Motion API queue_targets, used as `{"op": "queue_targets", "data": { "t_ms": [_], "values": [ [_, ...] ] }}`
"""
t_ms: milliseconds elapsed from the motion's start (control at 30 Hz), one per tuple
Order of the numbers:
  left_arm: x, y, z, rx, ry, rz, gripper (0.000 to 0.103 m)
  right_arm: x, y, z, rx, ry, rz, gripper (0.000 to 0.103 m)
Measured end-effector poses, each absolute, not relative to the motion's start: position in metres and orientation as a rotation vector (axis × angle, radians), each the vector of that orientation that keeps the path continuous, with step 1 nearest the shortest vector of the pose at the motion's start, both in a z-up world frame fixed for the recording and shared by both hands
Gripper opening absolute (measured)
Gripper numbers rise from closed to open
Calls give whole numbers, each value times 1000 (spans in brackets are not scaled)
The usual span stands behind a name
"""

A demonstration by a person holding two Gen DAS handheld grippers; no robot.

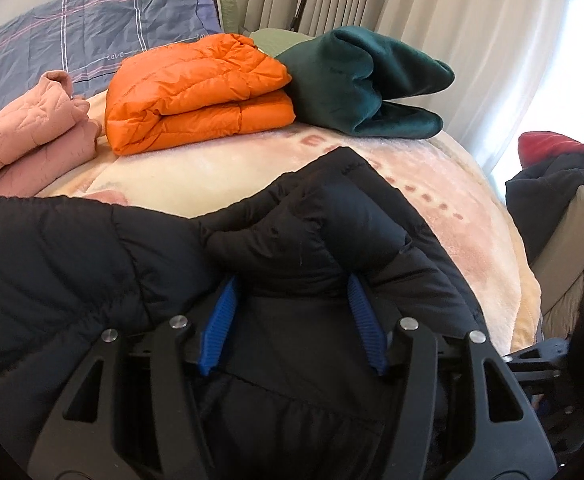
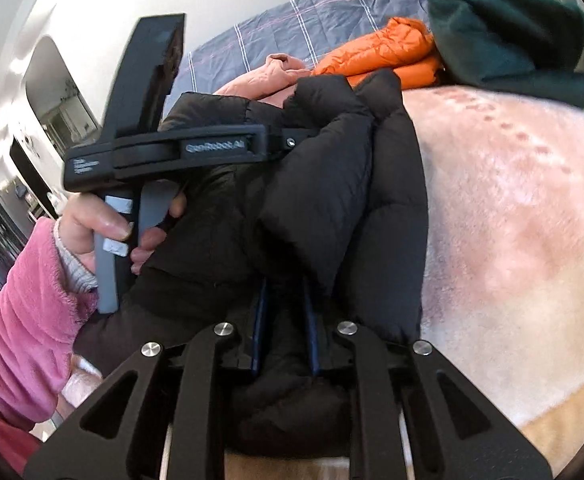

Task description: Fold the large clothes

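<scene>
A big black puffy jacket (image 1: 92, 248) is lying on the bed, on top of a fluffy cream and pink blanket (image 1: 431, 184), at the near edge of it. Everything else is easiest to place from this jacket.

The left claw (image 1: 292, 280) is reaching into the jacket from the near side. Its two blue fingers (image 1: 222, 320) are standing wide apart, and a fat bunched-up fold of the jacket is sitting between them. The tips are hiding under the fabric, so it is hard to say if they are pressing – there is room on both sides lower down.

The right claw (image 2: 286, 304) is coming at the jacket from its other end. Its thin blue fingers (image 2: 260, 328) are sitting close together, and they are pinching a fold of the black jacket between them. A puffy flap of the jacket is hanging over the tips.

In the right wrist view, a hand (image 2: 104, 236) in a pink fuzzy sleeve (image 2: 24, 320) is holding the handle of the left claw (the black tool with grey bars) right over the jacket.

Past the jacket, farther up the bed, three folded things are resting in a row – a pink quilted one (image 1: 32, 144), an orange puffy one (image 1: 196, 96) and a dark green one (image 1: 363, 84). Behind them a blue checked pillow (image 1: 92, 28) is lying. Curtains (image 1: 411, 20) are hanging beyond the green one.
</scene>
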State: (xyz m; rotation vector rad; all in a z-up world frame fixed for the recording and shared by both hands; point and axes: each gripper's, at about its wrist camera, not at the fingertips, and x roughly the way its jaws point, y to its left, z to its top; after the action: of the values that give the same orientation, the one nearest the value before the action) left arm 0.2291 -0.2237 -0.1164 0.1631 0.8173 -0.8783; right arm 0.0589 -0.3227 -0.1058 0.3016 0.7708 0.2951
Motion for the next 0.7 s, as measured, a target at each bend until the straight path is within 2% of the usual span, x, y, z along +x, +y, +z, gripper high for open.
{"op": "queue_targets", "data": {
  "t_ms": [67, 200, 267, 333, 400, 500, 633, 700],
  "values": [
    [230, -221, -116, 144, 813, -877, 58, 54, -327, -86, 299, 755, 291, 19],
    [232, -215, -113, 87, 812, -895, 58, 44, -334, -49, 284, 588, 284, 20],
    [232, -214, -112, 78, 813, -899, 58, 58, -332, -58, 265, 603, 229, 20],
    [231, -210, -107, 68, 808, -899, 58, 82, -333, -96, 276, 728, 157, 19],
    [229, -200, -97, 17, 808, -915, 58, 89, -335, -123, 331, 751, 179, 19],
    [220, -180, -76, -36, 772, -947, 58, 85, -331, -119, 293, 742, 156, 19],
    [215, -150, -48, 48, 650, -814, 57, 85, -331, -122, 303, 741, 170, 19],
    [233, -130, -49, 79, 642, -650, 49, 86, -332, -124, 317, 739, 180, 19]
  ]
}}
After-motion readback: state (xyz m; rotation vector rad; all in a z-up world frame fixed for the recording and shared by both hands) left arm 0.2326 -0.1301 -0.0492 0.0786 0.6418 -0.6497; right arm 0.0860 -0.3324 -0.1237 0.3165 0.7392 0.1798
